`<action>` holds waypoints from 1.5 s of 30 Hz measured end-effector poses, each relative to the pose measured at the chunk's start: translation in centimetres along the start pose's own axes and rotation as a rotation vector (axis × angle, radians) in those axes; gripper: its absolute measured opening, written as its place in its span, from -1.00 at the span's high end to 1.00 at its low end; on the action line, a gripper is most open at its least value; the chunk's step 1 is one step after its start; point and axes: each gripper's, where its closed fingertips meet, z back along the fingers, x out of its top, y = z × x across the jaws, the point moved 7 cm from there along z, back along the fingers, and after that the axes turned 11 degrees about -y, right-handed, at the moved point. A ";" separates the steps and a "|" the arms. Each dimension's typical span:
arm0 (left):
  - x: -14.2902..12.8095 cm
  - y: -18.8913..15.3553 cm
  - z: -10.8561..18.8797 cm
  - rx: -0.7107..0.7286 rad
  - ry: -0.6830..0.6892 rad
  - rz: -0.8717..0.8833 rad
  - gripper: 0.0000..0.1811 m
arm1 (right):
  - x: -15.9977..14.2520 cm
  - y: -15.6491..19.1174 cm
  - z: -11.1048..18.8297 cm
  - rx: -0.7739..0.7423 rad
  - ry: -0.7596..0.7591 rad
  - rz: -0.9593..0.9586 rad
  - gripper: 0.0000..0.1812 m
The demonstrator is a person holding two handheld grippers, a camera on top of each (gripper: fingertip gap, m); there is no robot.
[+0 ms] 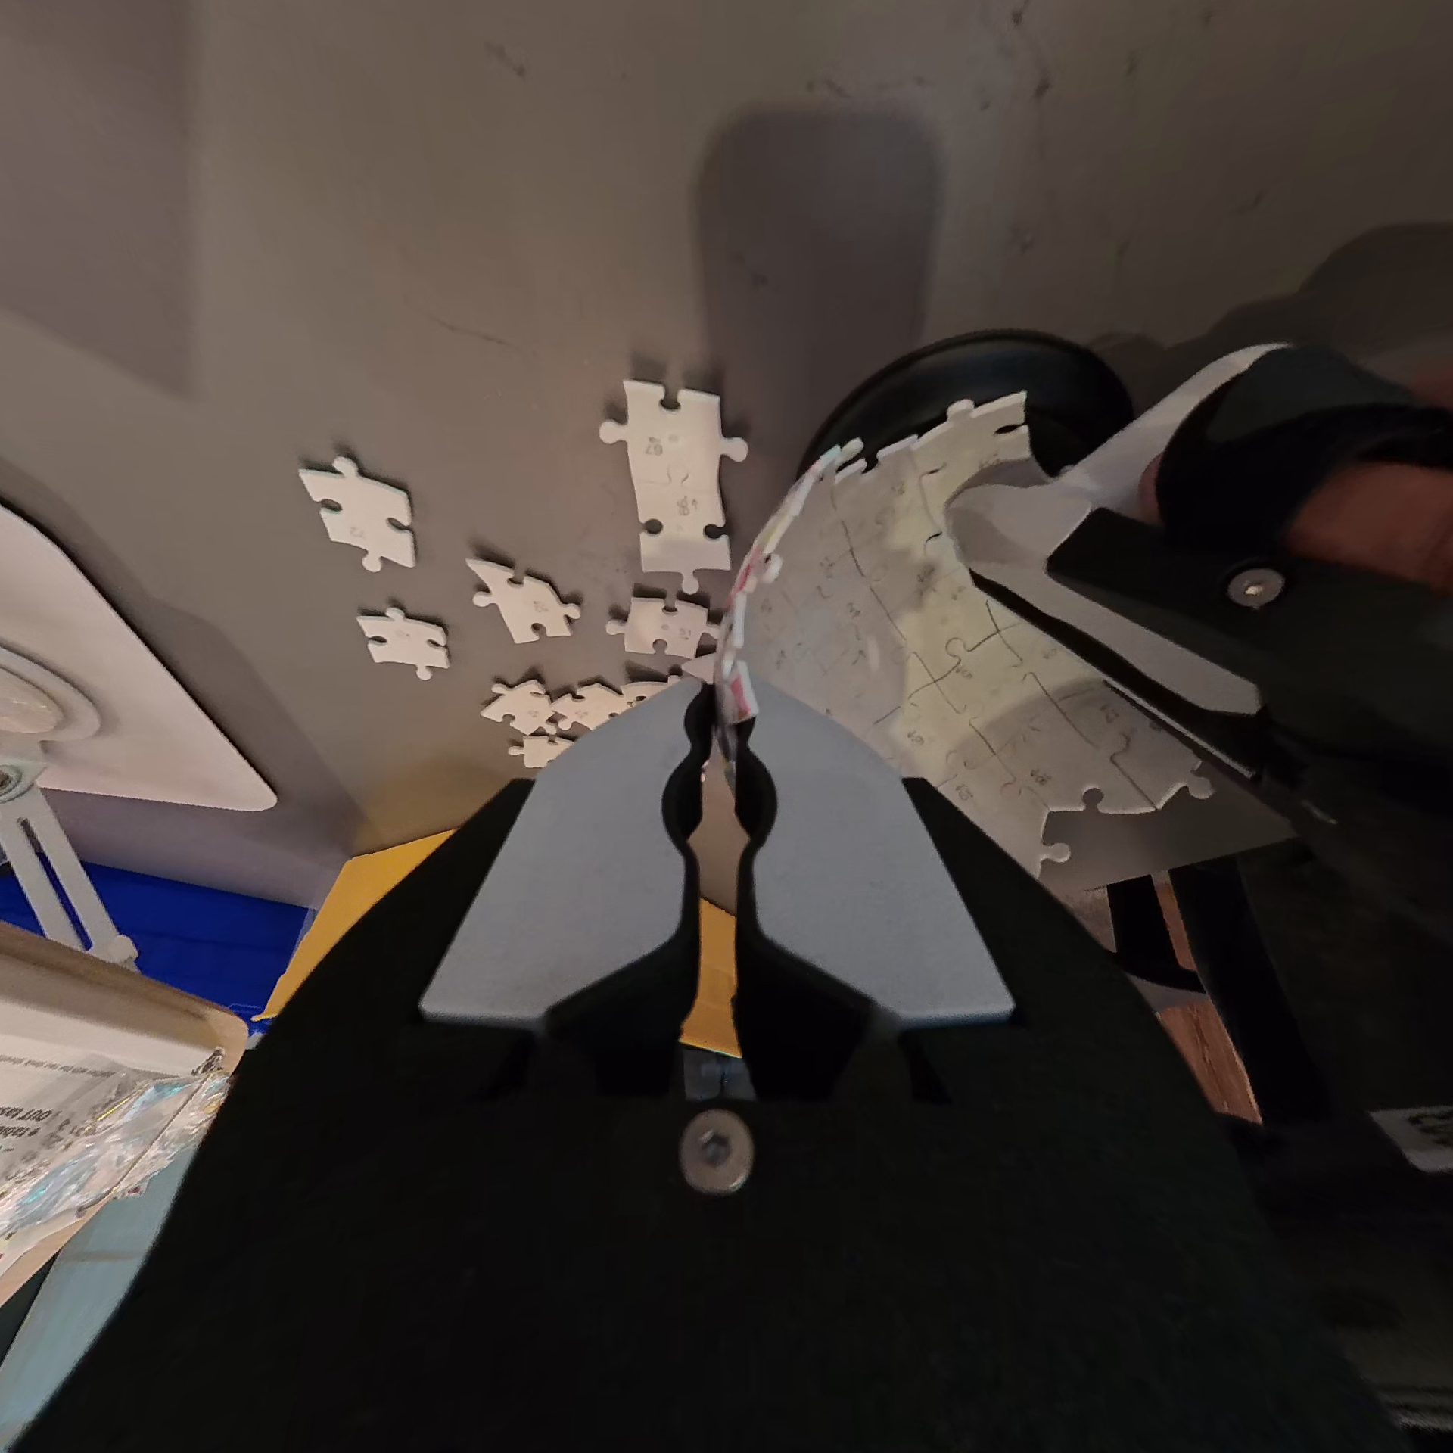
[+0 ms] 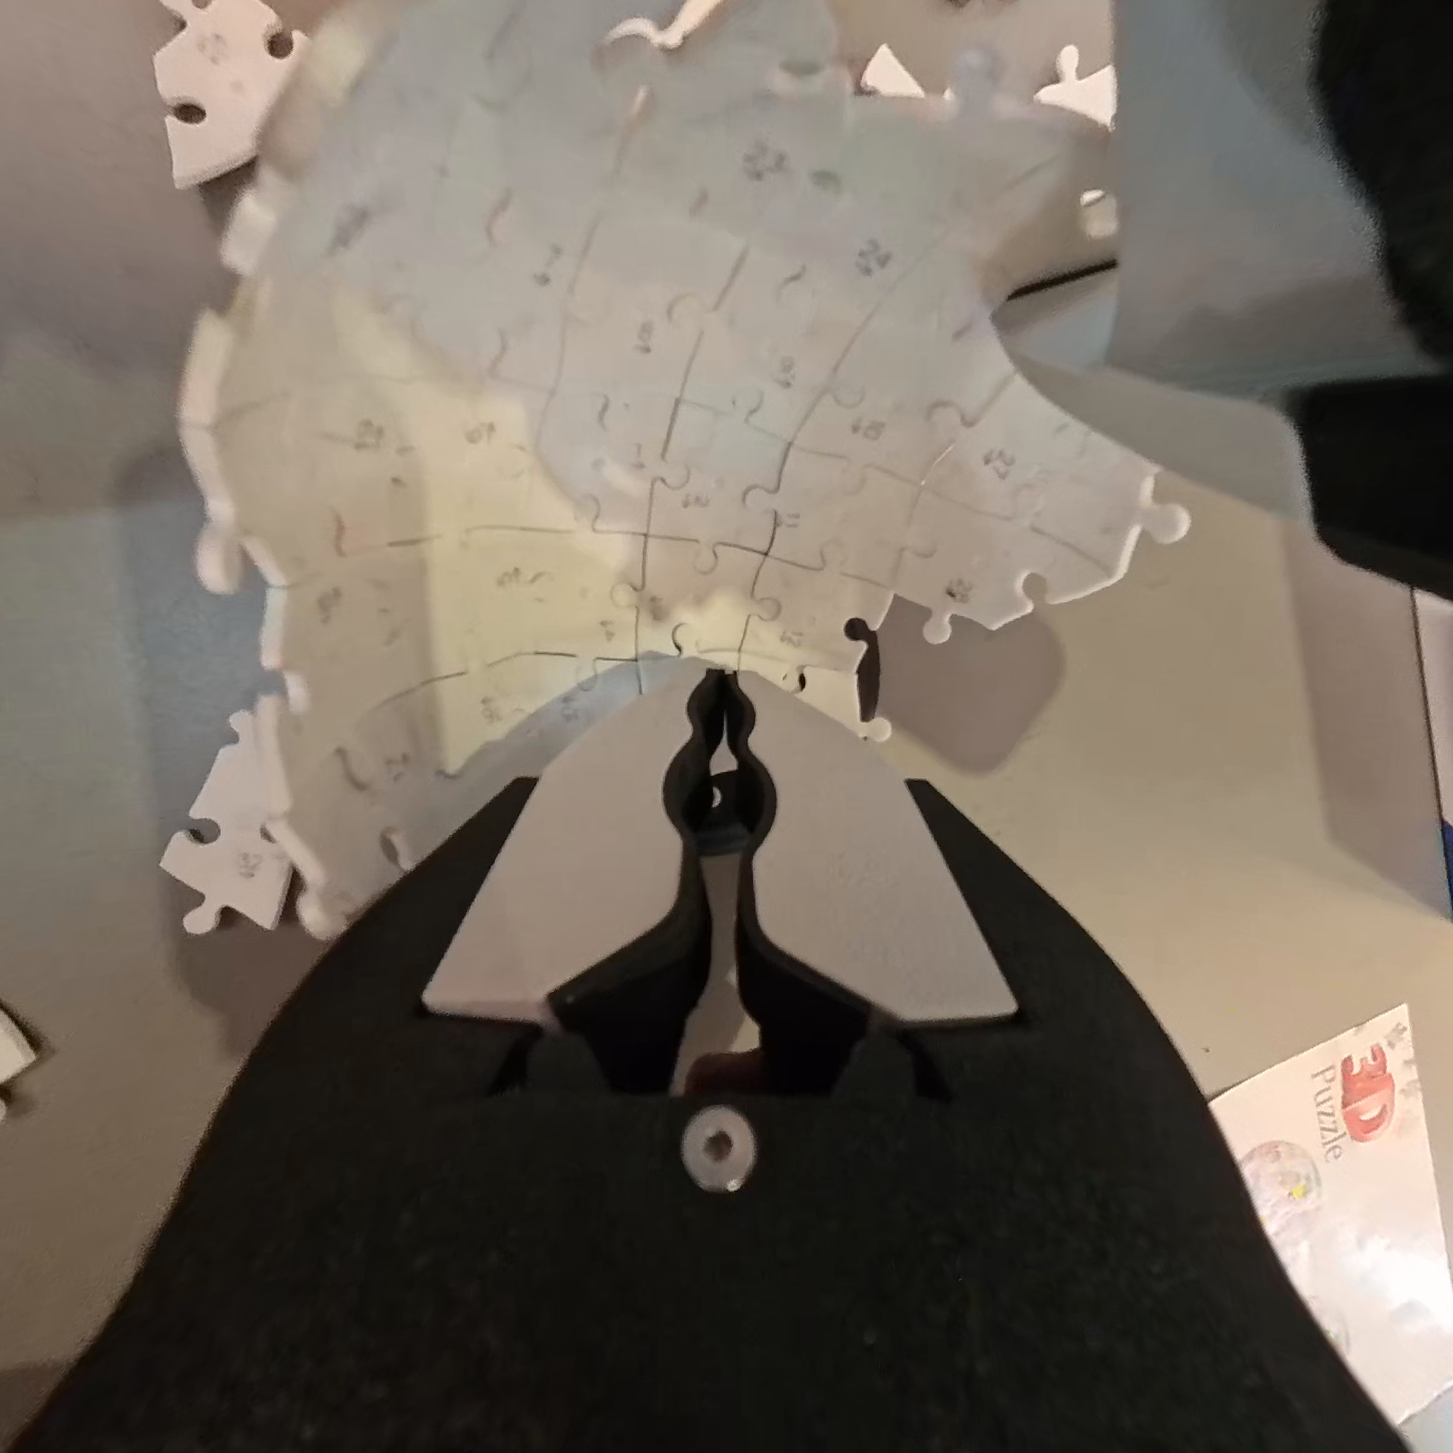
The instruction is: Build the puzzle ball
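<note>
We are holding the half-built puzzle ball shell (image 1: 943, 629) up off the grey surface (image 1: 393, 236) between both tools. Our left tool (image 1: 727, 708) is pinching the shell's near edge, jaws pressed on it. Our right tool (image 2: 722, 680) is pinching the shell's (image 2: 629, 393) lower rim, jaws nearly together. Loose white pieces (image 1: 535, 605) are lying scattered on the surface beyond the left tool.

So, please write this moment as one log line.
left gripper: shut on shell edge | right gripper: shut on shell | loose pieces: on table
</note>
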 end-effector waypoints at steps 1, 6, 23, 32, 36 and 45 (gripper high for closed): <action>0.0 0.0 0.0 0.002 -0.003 0.000 0.98 | 0.0 0.0 0.0 0.007 0.000 0.004 1.00; -0.1 0.0 0.2 -0.004 -0.020 0.003 0.98 | 0.1 -0.6 0.2 0.046 -0.005 -0.001 1.00; -0.1 -0.1 0.3 0.009 -0.038 0.002 0.98 | 0.0 -0.8 -0.2 0.137 -0.028 -0.138 1.00; -0.1 0.1 0.4 0.018 -0.043 0.000 0.98 | 0.6 -1.1 0.2 0.104 -0.078 -0.077 1.00; 0.1 0.1 0.8 0.049 -0.053 -0.013 0.98 | 0.5 -1.3 -0.1 0.101 -0.071 -0.057 1.00; 0.3 -0.2 1.0 0.089 -0.049 -0.039 0.98 | 0.1 -1.1 -0.3 0.075 -0.047 -0.041 1.00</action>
